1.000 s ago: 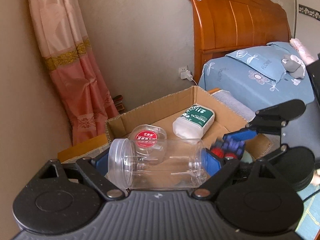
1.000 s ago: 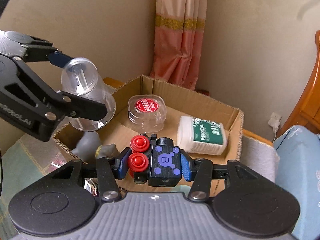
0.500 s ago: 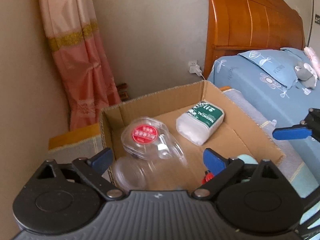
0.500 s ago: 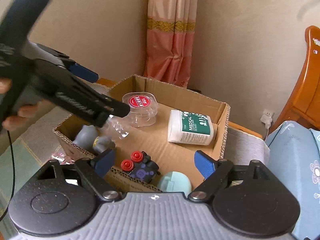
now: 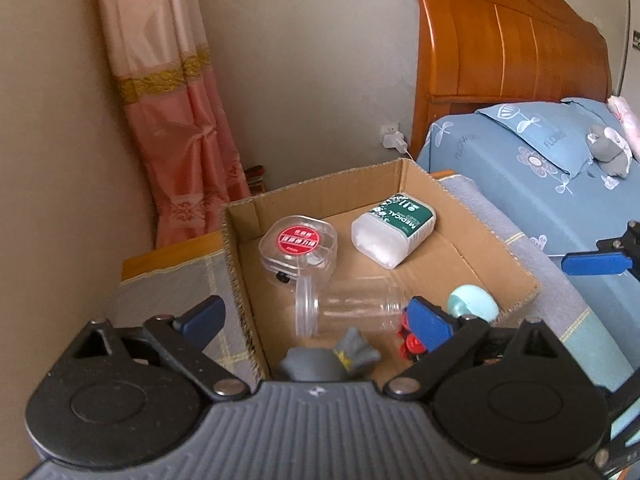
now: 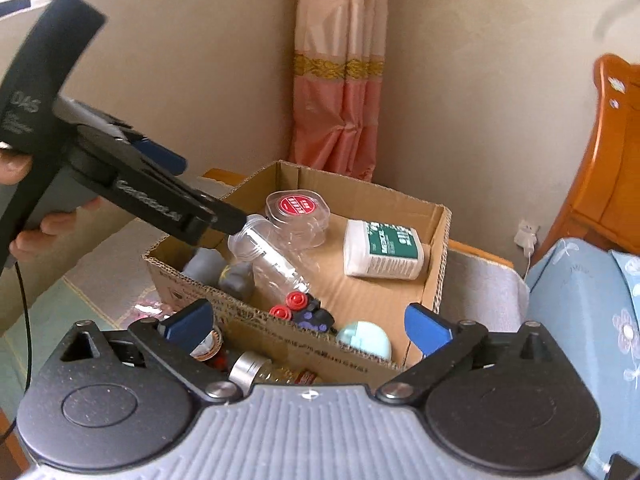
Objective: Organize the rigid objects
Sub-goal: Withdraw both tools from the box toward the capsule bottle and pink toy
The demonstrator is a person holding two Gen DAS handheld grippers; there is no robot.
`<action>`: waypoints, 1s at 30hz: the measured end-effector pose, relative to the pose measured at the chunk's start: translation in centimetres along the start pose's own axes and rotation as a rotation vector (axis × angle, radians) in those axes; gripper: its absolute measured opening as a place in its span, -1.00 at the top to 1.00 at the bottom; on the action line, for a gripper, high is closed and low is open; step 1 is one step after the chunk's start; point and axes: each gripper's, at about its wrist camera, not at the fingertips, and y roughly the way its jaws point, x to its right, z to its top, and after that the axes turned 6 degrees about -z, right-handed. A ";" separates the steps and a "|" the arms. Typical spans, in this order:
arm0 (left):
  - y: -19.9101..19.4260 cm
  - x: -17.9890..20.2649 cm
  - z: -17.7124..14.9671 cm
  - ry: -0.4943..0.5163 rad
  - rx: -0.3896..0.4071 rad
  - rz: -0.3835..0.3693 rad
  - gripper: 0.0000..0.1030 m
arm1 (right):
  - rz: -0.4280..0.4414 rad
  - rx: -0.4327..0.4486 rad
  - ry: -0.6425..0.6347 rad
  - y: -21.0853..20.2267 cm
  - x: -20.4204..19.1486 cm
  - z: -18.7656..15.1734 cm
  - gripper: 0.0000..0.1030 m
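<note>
A pink curtain (image 5: 176, 120) with a gold band hangs in the corner of the room, against a beige wall (image 5: 304, 60). To the right stands a wooden headboard (image 5: 508, 52) of orange-brown colour. Beside it, low on the wall, a white charger (image 5: 390, 138) sits in a socket. The bed (image 5: 520, 184) has a blue sheet with white flowers, and a blue pillow (image 5: 536, 136) lies on it. A small grey soft toy (image 5: 608, 150) rests near the pillow.
</note>
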 end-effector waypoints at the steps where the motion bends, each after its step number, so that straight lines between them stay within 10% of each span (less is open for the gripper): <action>1: -0.5 0.1 -0.3 -0.001 0.010 0.002 -0.89 | -0.004 -0.004 0.009 -0.2 0.0 -0.3 -1.00; 30: 2.1 -2.9 -10.9 -0.283 -0.073 0.068 -0.99 | -0.122 -0.171 0.126 2.7 -3.4 -12.4 -1.00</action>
